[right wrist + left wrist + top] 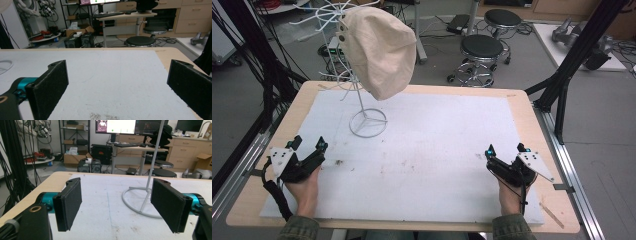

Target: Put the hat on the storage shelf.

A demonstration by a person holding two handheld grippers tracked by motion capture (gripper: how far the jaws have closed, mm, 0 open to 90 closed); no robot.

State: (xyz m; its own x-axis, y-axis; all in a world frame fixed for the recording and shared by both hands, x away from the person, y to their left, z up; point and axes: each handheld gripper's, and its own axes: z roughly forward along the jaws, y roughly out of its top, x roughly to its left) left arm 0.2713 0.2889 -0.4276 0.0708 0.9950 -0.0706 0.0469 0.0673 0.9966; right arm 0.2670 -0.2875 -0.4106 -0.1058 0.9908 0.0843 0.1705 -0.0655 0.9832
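Lab room behind: desks, two black stools (482,48) at 1 o'clock, cables on floor. Wooden tabletop (252,182) carries a white mat (432,150) covering most of it; bare wood margin all round.

Wire stand (367,120) at 11 o'clock on the mat, ring base flat. Cream fabric hat (379,50) hangs on it, overhanging the far edge of the mat.

Left tool (308,143) at 8 o'clock, near the mat's left edge, jaws apart, nothing between. Stand base lies just ahead of it in the left gripper view (140,202).

Right tool (507,148) at 4 o'clock, jaws apart, empty, near right edge.

Mat between the tools is open, a few dark specks only.
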